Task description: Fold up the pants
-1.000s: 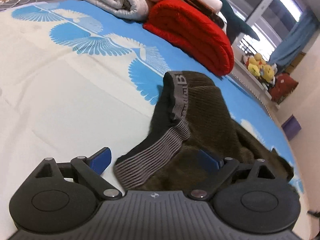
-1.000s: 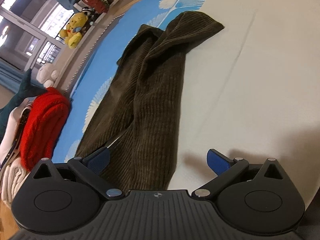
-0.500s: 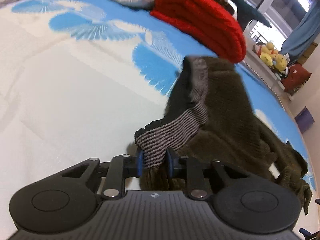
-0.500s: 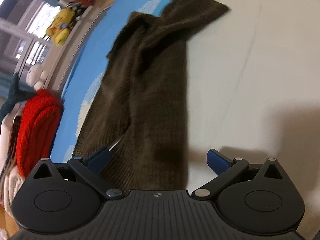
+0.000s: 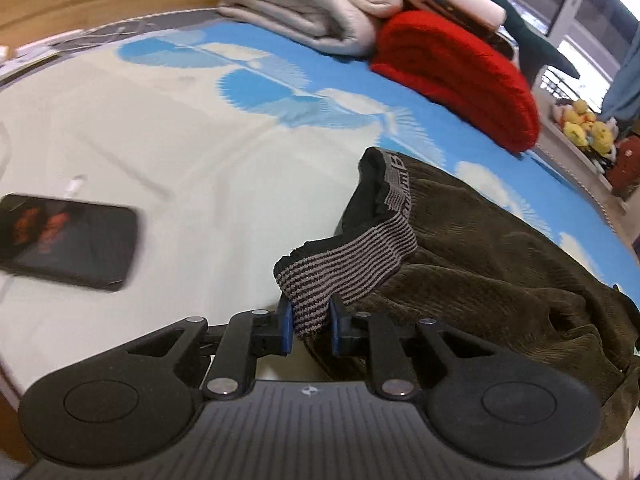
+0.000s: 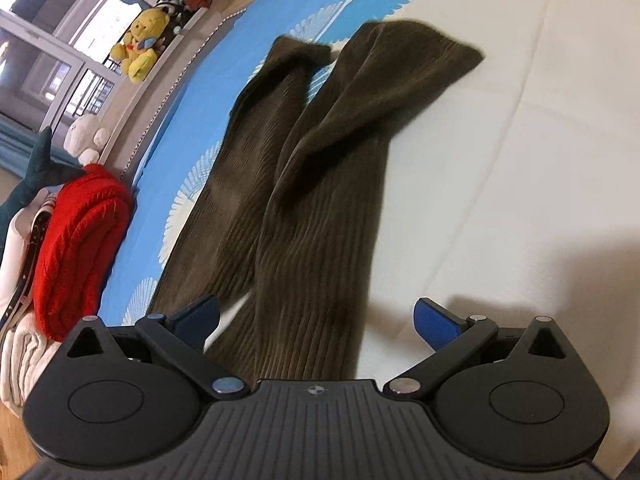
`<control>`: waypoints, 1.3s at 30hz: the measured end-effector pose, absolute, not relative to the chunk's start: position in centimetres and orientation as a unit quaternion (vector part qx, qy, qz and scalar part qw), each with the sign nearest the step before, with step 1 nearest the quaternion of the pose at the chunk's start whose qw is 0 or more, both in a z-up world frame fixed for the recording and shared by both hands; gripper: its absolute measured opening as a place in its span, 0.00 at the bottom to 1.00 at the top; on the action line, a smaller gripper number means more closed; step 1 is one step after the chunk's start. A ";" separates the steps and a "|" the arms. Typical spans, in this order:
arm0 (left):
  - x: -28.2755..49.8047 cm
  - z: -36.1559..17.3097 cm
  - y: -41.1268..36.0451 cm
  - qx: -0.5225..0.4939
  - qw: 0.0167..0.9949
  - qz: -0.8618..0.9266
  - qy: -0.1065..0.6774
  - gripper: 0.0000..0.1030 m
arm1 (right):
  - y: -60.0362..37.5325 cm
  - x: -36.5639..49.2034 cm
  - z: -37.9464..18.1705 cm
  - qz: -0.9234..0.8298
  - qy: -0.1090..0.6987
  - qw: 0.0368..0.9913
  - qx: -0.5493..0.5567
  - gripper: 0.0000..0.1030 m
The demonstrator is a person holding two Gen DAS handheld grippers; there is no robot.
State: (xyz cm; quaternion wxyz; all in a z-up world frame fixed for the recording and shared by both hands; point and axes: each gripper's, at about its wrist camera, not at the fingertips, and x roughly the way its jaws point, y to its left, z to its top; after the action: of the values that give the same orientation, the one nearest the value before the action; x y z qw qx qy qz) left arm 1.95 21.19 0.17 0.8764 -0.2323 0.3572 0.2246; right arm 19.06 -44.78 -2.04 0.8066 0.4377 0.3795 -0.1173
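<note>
1. Since a second ago, the left tongs (image 5: 311, 326) have just been closing and now pinch the striped waistband (image 5: 348, 264) of the brown corduroy pants (image 6: 320, 208); that corner has been lifted and drawn toward the near side of the bed (image 5: 160, 140), and a dark phone (image 5: 64, 242) has come into the left wrist view.
2. Over on the right, the right tongs (image 6: 320, 318) stand released, jaws wide, hovering low over the upper leg cloth with nothing gripped.
3. Both legs lie stretched out across the bed toward its far end, one partly overlapping the other, hems slightly apart.
4. Only a narrow bite of waistband sits between the blue pads (image 5: 285, 326); I'd guess a hard tug could slip it free.
5. With one corner raised and the other side loose, the cloth may bunch or twist, spoiling the fold line.
6. Dragging the waist further that way risks sweeping cloth onto the phone.
7. Folded red knitwear (image 5: 460, 80) and pale blankets (image 5: 312, 4) sit well clear.
</note>
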 end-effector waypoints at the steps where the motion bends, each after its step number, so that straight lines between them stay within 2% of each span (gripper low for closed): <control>1: 1.1 0.3 21.6 -0.229 0.875 0.229 0.359 0.19 | -44.8 18.9 -2.0 -0.120 0.377 0.806 0.441 0.99; 4: -0.9 0.0 22.7 -0.224 0.871 0.233 0.370 0.19 | -44.7 18.4 -1.9 -0.121 0.371 0.805 0.448 0.99; 12: 0.1 -2.0 22.9 -0.234 0.853 0.247 0.396 0.24 | -45.5 18.2 -1.4 -0.138 0.353 0.813 0.442 0.99; 17: 0.2 -2.0 22.3 -0.213 0.853 0.260 0.400 0.38 | -46.3 18.0 -0.7 -0.144 0.336 0.824 0.433 0.99; 21: 0.8 -2.1 21.5 -0.179 0.857 0.268 0.402 0.43 | -48.4 18.6 0.5 -0.162 0.299 0.836 0.431 0.99; 29: 1.7 -2.3 21.4 -0.190 0.851 0.281 0.402 0.44 | -51.6 23.8 -3.7 -0.155 0.333 0.773 0.517 0.99; 32: 1.8 -2.5 21.3 -0.182 0.852 0.282 0.402 0.45 | -51.9 25.8 -5.6 -0.183 0.342 0.753 0.531 0.89; 33: 1.8 -2.5 21.3 -0.180 0.852 0.282 0.402 0.45 | -52.1 26.4 -6.1 -0.191 0.337 0.751 0.534 0.68; 34: 1.9 -2.5 21.3 -0.178 0.853 0.281 0.402 0.45 | -52.1 26.9 -6.2 -0.195 0.334 0.753 0.533 0.26; 35: 1.9 -2.4 21.2 -0.173 0.854 0.279 0.403 0.45 | -52.2 27.3 -6.2 -0.199 0.338 0.756 0.524 0.10; 39: 1.9 -2.3 21.2 -0.165 0.857 0.272 0.407 0.44 | -53.1 25.6 -2.2 -0.241 0.310 0.791 0.469 0.07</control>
State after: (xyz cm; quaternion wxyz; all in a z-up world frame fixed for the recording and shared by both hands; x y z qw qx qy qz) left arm 1.92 21.24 -2.27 0.8565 -0.1647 0.4067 0.2716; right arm 25.64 -53.11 -2.18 0.7914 0.4687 0.3100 -0.2406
